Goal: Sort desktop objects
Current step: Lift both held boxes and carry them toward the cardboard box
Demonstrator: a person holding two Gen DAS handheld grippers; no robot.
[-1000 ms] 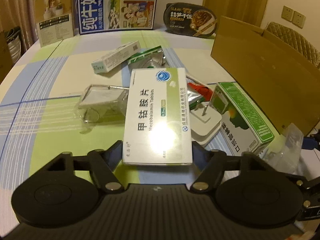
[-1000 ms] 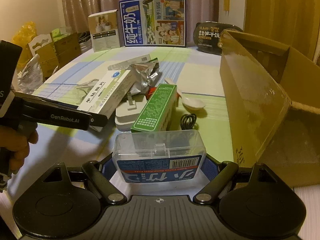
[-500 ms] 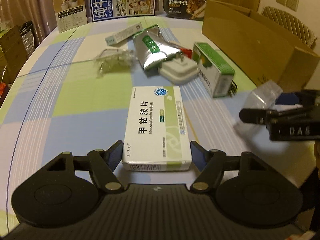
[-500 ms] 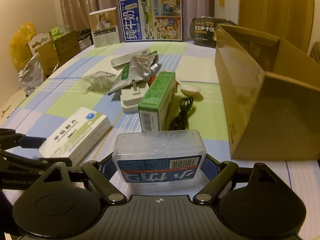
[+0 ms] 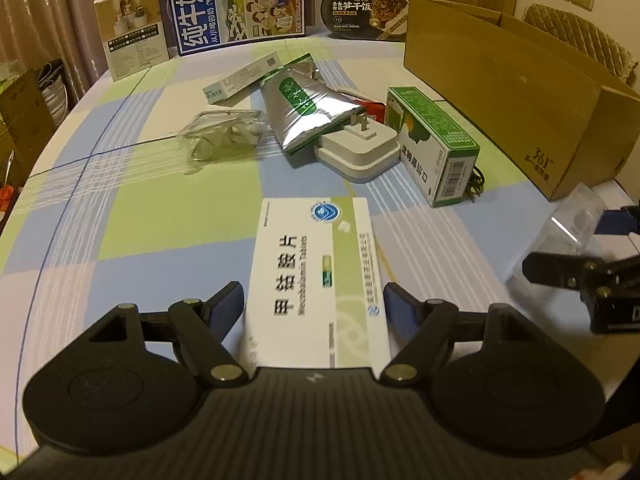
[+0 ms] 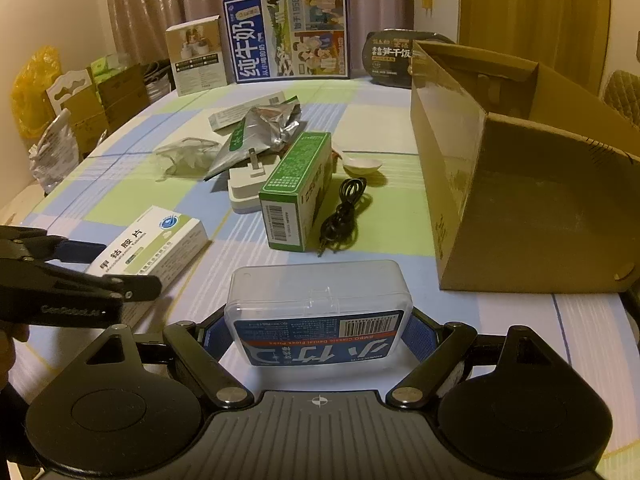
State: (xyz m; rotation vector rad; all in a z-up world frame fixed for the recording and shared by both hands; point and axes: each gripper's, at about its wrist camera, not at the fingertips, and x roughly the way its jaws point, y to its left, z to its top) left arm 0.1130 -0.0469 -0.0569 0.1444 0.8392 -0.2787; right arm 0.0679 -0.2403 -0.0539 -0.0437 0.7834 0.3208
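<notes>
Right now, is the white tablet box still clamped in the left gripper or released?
Released. The left gripper has just been opening; gaps show between its pads and the white tablet box, which lies flat on the table.

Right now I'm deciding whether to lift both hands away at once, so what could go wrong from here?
1. The left gripper has just been opening around the white tablet box; its fingers look barely clear, so pulling back could drag the box.
2. The right gripper clamps the clear floss box; smooth plastic might slip.
3. The two grippers sit close together, and a sideways move could knock them.
</notes>
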